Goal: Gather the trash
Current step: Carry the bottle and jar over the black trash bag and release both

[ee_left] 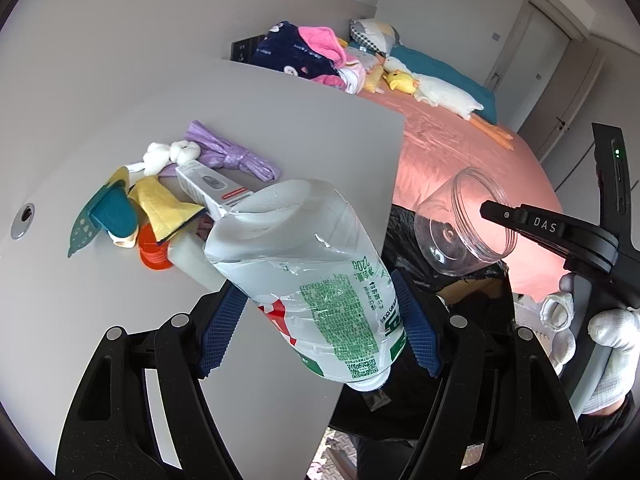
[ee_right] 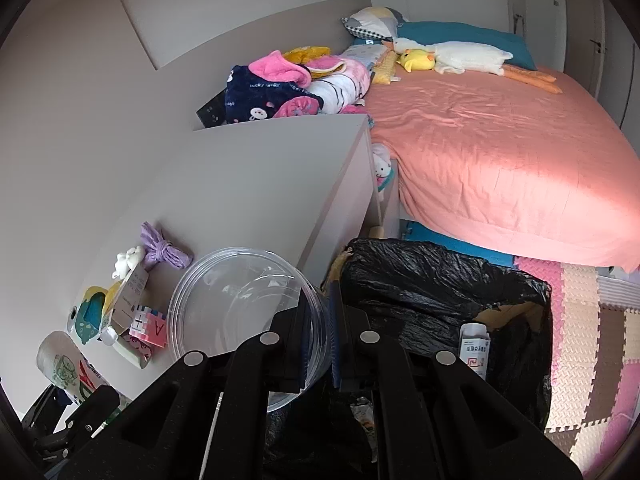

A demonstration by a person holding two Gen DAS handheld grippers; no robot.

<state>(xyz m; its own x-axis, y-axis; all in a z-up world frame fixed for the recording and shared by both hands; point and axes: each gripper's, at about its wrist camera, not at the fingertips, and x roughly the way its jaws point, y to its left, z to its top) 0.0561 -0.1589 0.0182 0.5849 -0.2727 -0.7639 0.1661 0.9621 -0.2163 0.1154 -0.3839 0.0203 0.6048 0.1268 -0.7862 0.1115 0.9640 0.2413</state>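
Observation:
My left gripper [ee_left: 320, 328] is shut on a clear plastic bottle [ee_left: 308, 276] with a green and red label, held above the edge of the white tabletop [ee_left: 280, 128]. My right gripper [ee_right: 320, 344] is shut on the rim of a clear plastic jar [ee_right: 240, 308], held over the bin lined with a black bag [ee_right: 432, 292]. The jar [ee_left: 460, 224] and right gripper also show in the left wrist view. A small white carton [ee_right: 474, 348] lies inside the bin. The bottle [ee_right: 68, 368] shows at lower left in the right wrist view.
More trash lies on the tabletop: a purple knotted bag [ee_left: 228, 152], white cotton balls [ee_left: 168, 156], a white box [ee_left: 212, 188], yellow and teal packaging [ee_left: 116, 208], an orange lid [ee_left: 154, 252]. A bed with a pink cover [ee_right: 500, 152] stands behind the bin.

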